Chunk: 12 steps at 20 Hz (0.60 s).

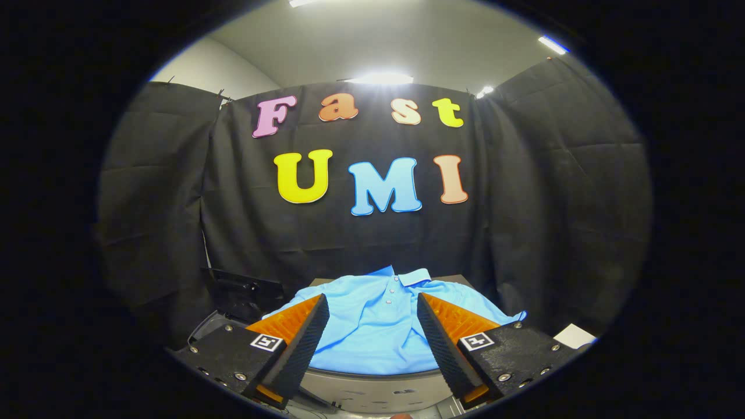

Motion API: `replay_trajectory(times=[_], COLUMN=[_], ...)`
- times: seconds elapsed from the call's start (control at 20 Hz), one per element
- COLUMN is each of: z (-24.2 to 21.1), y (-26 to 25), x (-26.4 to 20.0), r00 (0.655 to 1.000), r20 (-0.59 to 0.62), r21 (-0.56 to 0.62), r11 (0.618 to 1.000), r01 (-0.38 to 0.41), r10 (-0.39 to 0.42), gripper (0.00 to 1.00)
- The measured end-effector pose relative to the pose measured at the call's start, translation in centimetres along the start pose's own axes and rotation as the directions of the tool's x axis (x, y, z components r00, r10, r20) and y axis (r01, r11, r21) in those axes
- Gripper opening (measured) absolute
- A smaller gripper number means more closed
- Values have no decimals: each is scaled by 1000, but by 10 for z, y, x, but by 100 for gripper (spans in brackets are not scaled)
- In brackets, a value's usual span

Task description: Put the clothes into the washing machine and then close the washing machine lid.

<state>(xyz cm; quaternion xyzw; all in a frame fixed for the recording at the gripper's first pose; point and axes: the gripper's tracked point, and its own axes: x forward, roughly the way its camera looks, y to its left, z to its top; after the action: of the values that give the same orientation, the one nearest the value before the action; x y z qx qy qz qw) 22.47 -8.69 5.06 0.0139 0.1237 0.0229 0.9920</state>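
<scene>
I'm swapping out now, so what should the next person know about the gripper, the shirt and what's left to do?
Gripper: open, holding nothing, fingers spread either side of the shirt's front.
Shirt: lies flat, collar away from the fingers, on a raised surface just ahead of them.
Washer: a dark part beside the shirt may belong to it; lid state can't be told.
Done: nothing yet.
Left: grasp shirt, load it, close lid.

No words or numbers can be read on anything here. The only signs are two square black-and-white coded markers, patterns rather than writing. One marker (268, 341) sits on the base of the left finger of the gripper (372, 299), and the other marker (477, 341) sits on the base of the right finger. The fingers stand wide apart, with a blue shirt (372, 337) between and beyond them.
</scene>
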Motion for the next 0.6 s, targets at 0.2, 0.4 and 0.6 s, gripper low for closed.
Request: replay_trajectory(times=[0.2, 0.4, 0.6], z=[-8, -24, -37], y=[-6, -12, -13], x=[36, 69, 101], r00=[997, 986, 971], r20=[-71, -169, -238], r21=[12, 3, 39], r11=[1000, 1000, 999], r01=[1, -6, -13], r10=[0, 6, 22], gripper=[95, 95, 95])
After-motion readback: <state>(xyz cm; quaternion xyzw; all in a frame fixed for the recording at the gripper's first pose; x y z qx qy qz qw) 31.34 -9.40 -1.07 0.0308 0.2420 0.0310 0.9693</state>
